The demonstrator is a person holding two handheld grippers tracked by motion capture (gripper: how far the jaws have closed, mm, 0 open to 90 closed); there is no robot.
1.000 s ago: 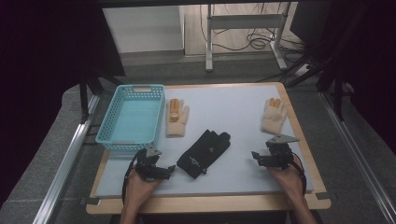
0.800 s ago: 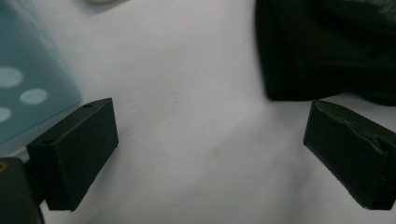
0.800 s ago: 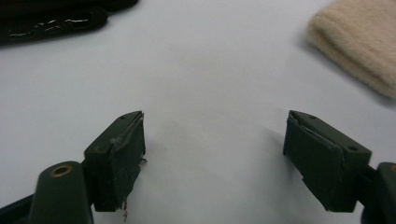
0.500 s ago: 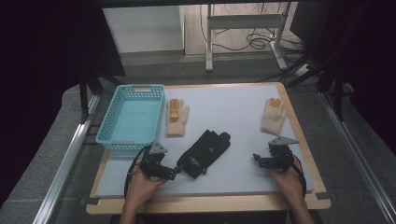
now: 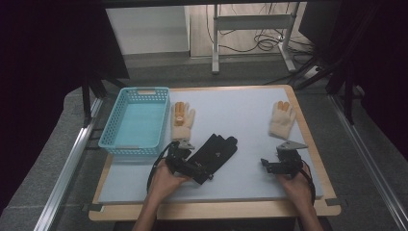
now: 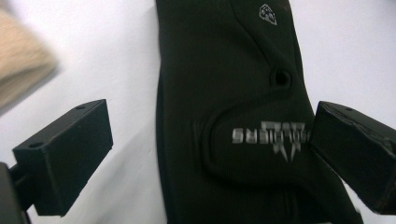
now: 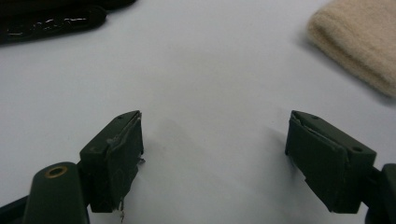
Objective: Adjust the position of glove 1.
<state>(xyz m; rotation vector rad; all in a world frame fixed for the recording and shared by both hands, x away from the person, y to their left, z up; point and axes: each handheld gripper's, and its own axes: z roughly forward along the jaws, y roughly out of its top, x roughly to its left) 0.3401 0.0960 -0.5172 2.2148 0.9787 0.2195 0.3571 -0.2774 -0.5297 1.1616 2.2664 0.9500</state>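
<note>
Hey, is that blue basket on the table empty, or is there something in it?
Empty. In the high view the blue basket shows only its bare bottom; the black glove and both beige gloves lie outside it on the table.

The high view looks forward and down over the whole table (image 5: 250, 115) from afar, while both gripper views skim close above it, all three sharing the black glove (image 5: 217, 150) (image 6: 233, 93) (image 7: 51, 18).
</note>
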